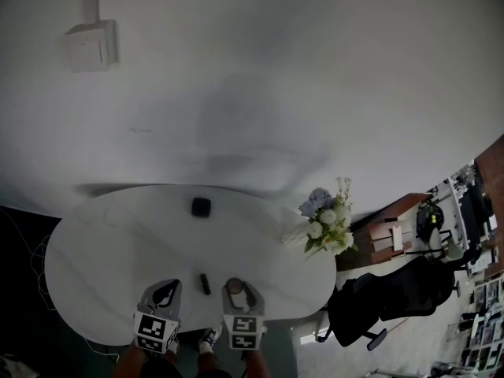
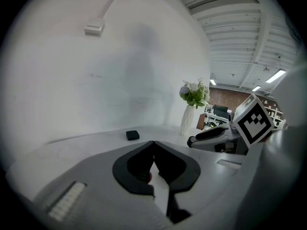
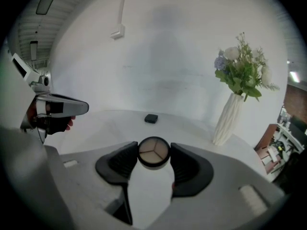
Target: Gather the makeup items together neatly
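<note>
Right gripper first, down at the near edge of the table: its jaws are clamped on a round compact, pinched by the rim right out at the tips, the three-part powder face showing. Beside it the left gripper has its jaws brought together, tips touching, and I can't make out anything between them.

Between the two grippers lies a small dark stick on the tabletop, close to the near edge. Further out, towards the wall side of the table, sits a black square case, well apart from the rest. Off to the right stands a vase of flowers.

So the pieces are spread out and the gathering is not yet done. The worry, to my eye, is that grip: a round, smooth rim held only at the jaw tips could swivel or pop free if it's set down at an angle, and a hard landing could crack the powder. The stick is the other hazard, since a nudge from either gripper could send it rolling off the near edge.
</note>
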{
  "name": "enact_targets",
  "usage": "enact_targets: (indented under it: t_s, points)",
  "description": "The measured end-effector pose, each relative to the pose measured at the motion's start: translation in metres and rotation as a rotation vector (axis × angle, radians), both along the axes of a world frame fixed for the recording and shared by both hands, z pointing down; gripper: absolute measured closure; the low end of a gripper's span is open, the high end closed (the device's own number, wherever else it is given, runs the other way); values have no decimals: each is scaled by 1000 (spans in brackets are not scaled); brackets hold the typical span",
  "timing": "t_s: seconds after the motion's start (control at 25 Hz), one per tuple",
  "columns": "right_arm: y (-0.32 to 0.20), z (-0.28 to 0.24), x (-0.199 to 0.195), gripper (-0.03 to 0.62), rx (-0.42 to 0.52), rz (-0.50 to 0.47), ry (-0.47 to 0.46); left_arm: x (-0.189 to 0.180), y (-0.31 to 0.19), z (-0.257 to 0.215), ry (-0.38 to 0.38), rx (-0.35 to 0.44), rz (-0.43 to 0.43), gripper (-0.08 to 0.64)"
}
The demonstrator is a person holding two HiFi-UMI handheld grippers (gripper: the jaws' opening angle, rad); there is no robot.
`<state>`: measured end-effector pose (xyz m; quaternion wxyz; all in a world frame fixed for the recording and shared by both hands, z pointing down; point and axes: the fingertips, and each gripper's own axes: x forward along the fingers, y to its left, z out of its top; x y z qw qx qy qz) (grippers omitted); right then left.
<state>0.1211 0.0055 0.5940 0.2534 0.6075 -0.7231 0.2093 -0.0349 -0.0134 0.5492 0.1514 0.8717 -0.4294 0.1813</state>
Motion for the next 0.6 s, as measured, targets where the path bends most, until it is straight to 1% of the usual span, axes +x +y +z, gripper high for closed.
enact_targets:
  t_s: [0.32, 0.6]
  points:
    - [-7, 51, 11, 376, -64, -36, -17, 2, 0, 44, -34, -66, -52, 551]
    - [-12, 87, 3, 376, -107, -77, -36, 0, 8, 73, -50, -115, -84, 551]
